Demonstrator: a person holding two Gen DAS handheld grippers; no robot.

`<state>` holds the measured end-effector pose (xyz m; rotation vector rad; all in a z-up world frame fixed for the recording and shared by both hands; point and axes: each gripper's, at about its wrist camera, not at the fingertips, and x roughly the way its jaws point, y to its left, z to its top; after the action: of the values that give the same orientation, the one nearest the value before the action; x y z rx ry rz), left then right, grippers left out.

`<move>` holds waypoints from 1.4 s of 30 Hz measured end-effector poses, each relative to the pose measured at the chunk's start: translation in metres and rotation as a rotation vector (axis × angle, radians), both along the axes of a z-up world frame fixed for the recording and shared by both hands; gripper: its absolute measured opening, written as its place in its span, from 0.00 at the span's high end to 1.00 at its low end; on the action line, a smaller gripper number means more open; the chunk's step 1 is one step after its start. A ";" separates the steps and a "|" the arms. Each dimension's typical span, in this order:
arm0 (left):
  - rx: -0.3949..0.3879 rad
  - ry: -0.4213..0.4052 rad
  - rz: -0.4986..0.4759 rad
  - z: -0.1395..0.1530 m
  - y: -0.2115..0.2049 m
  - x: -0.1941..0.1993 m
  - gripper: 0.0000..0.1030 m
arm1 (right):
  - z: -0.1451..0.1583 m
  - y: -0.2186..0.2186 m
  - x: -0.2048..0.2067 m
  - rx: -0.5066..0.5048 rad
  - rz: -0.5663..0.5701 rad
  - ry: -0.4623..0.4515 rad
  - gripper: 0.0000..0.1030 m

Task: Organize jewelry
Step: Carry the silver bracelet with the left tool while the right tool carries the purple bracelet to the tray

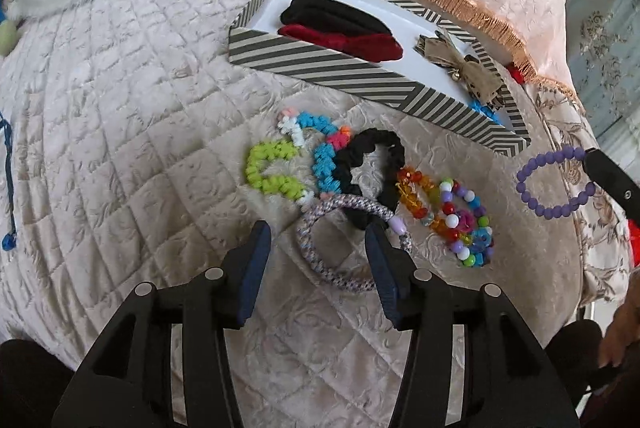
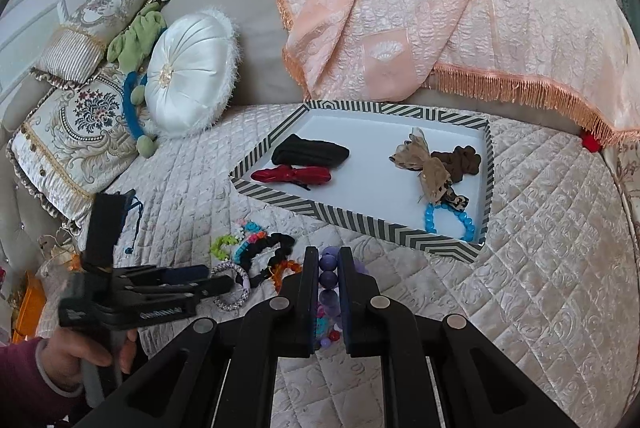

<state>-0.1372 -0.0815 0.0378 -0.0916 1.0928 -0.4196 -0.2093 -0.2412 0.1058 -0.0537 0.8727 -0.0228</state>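
Note:
A striped box (image 2: 352, 218) (image 1: 320, 68) lies on the quilted sofa, holding black and red hair ties (image 2: 310, 152), a beige bow (image 2: 426, 164), a brown scrunchie and a blue bead bracelet (image 2: 450, 224). My right gripper (image 2: 329, 260) is shut on a purple bead bracelet (image 2: 329, 274), which hangs in the air in the left wrist view (image 1: 554, 184). My left gripper (image 1: 316, 240) is open over a lilac rope bracelet (image 1: 340, 280). A pile beside it holds a green-blue bead band (image 1: 280, 168), a black scrunchie (image 1: 372, 172) and colourful bead bracelets (image 1: 456, 224).
A peach fringed throw (image 2: 440, 8) lies behind the box. A white round cushion (image 2: 188, 76) and patterned cushions (image 2: 72, 132) sit at the left. The quilted cover (image 2: 540, 268) stretches to the right of the box.

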 end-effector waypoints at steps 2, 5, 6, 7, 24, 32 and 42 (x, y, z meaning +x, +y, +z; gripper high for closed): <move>0.002 0.019 -0.016 -0.003 -0.003 0.001 0.93 | 0.000 0.000 0.001 0.000 0.001 -0.001 0.92; -0.025 0.020 -0.022 -0.001 0.000 0.001 0.93 | 0.003 0.001 0.000 -0.001 0.003 -0.007 0.92; -0.041 0.013 -0.026 0.004 0.002 -0.001 0.93 | 0.004 0.002 0.000 0.001 0.004 -0.011 0.92; -0.053 0.008 -0.027 0.009 0.004 -0.002 0.93 | 0.005 0.002 -0.001 0.002 0.006 -0.014 0.92; -0.057 -0.156 -0.036 0.085 0.001 0.006 0.93 | 0.021 0.008 0.007 -0.017 0.014 -0.042 0.92; -0.034 -0.181 -0.048 0.095 -0.014 0.018 0.93 | 0.022 0.002 0.014 -0.018 0.007 -0.039 0.92; -0.008 -0.194 -0.060 0.101 -0.035 0.038 0.93 | 0.020 -0.012 0.027 -0.022 -0.013 -0.031 0.92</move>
<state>-0.0987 -0.1162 0.1393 -0.0241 0.9046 -0.4768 -0.1819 -0.2532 0.1254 -0.0679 0.8422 -0.0453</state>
